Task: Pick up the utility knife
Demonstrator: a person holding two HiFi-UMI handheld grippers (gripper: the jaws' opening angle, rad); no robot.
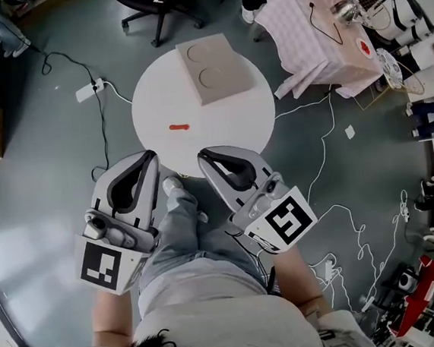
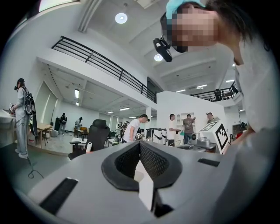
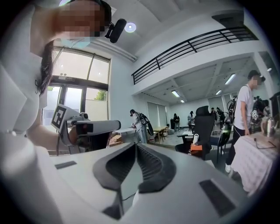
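Currently, round white table (image 1: 251, 120) on grey floor (image 1: 36, 201) carries orange utility knife (image 1: 178, 127) and beige board (image 1: 214, 68). Left gripper (image 1: 153, 155) and right gripper (image 1: 202, 156): jaws together, empty.

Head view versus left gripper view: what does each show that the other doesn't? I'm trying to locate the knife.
Only the head view shows the orange utility knife. It lies on the round white table, near a beige board. Only the left gripper view shows the upper room, with a balcony railing and ceiling lights; it points away from the table. Both show the left hand-held gripper, jaws together with nothing between them, and part of the right hand-held gripper.
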